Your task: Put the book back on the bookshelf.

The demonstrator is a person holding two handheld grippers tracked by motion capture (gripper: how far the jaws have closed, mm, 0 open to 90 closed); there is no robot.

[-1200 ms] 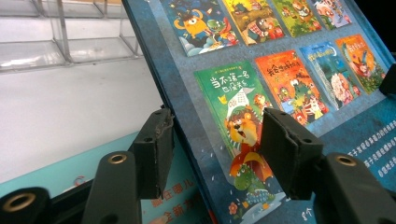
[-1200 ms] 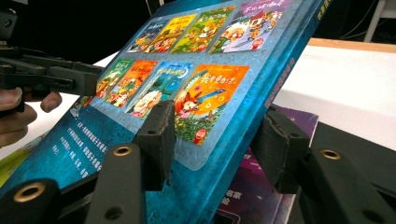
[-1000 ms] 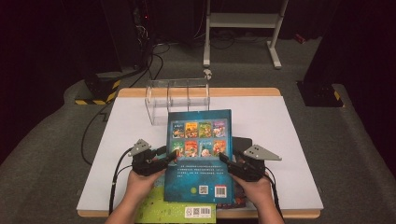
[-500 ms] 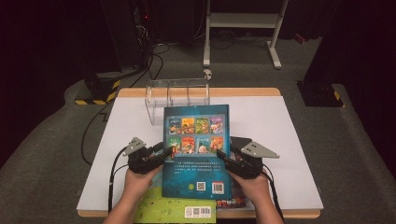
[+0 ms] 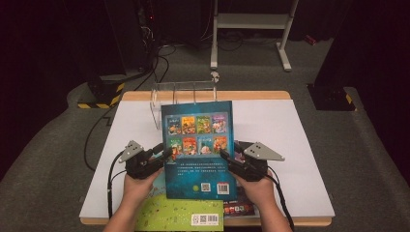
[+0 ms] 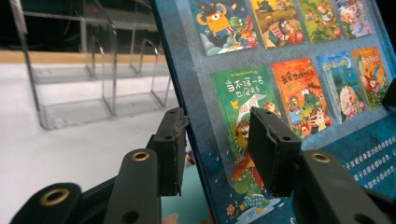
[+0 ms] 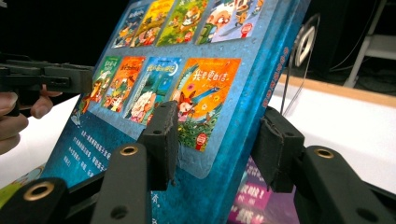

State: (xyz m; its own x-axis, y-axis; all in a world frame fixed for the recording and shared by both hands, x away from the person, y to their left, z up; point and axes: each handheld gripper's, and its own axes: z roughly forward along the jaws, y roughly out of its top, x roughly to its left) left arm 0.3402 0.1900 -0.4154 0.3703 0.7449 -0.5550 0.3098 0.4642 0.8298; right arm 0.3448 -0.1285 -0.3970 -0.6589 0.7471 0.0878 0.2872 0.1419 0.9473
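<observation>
A blue book [image 5: 200, 150] is held tilted above the white bench [image 5: 290, 140], its far edge raised toward a clear rack [image 5: 181, 96] at the back of the bench. Its left edge is gripped by the left hand-held gripper [image 5: 167, 153], whose jaws have just been closing, with the cover between them; in the left gripper view one pad lies on the back cover [image 6: 299, 93] and the other behind the edge. Its right edge is clamped by the right hand-held gripper [image 5: 226, 155], partly closed, one pad on the cover and one on the underside in the right gripper view [image 7: 215, 93]. Beneath the book, a green book [image 5: 179, 215] juts over the near bench edge, and a dark book [image 5: 244, 209] lies just beside it. Bare bench is seen to the right of the book and between rack and right edge; the rack's slots [image 6: 93, 84] stand open, just beyond the book's far edge.
</observation>
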